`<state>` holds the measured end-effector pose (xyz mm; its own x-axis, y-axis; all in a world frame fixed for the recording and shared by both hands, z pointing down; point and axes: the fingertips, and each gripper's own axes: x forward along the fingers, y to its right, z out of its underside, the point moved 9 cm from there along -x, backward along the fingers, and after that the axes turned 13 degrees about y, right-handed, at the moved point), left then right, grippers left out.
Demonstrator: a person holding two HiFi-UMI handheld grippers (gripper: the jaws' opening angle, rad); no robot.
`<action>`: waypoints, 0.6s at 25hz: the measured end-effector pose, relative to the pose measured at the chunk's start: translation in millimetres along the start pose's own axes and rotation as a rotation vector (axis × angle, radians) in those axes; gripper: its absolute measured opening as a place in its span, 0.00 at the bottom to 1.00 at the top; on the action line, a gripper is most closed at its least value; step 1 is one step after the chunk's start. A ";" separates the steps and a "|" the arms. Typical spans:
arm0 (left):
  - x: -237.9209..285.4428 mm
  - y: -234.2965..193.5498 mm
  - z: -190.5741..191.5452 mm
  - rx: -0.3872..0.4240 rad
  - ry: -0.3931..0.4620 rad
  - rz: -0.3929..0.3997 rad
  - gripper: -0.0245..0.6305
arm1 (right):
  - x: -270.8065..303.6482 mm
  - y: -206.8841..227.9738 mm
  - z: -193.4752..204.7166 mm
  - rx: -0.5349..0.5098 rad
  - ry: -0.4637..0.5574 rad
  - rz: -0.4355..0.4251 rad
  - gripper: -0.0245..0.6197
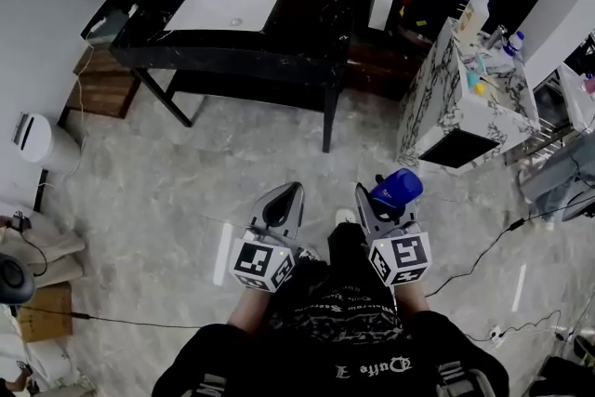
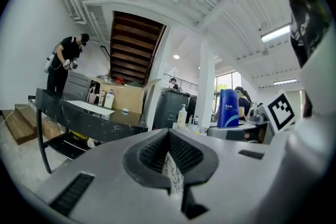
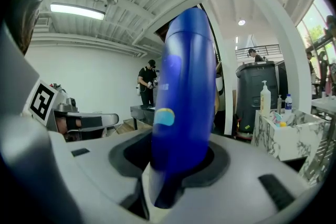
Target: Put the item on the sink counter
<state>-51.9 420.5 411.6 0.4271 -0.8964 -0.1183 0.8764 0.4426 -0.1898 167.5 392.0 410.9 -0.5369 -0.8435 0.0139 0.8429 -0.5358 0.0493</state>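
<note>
head view: the right gripper [image 1: 381, 200] clamps a blue bottle [image 1: 398, 189], well apart from the dark sink counter [image 1: 279, 51] ahead.
left gripper view: the left gripper [image 2: 169, 157] has its jaws together, empty, seemingly spare.
right gripper view: the bottle is pinched by its lower end, probably for carrying.

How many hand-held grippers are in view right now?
2. The left hand-held gripper is low centre, empty; the right hand-held gripper beside it grips a blue bottle. None looks hidden.
</note>
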 end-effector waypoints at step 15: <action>86.7 -40.5 9.7 -0.009 -0.021 -0.042 0.05 | 108.4 65.0 10.7 0.012 -0.011 -0.066 0.29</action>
<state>-48.2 324.7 418.6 0.3951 -0.9143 -0.0893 0.8915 0.4050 -0.2030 163.8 266.2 426.3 -0.5921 -0.8056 0.0209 0.8050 -0.5900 0.0624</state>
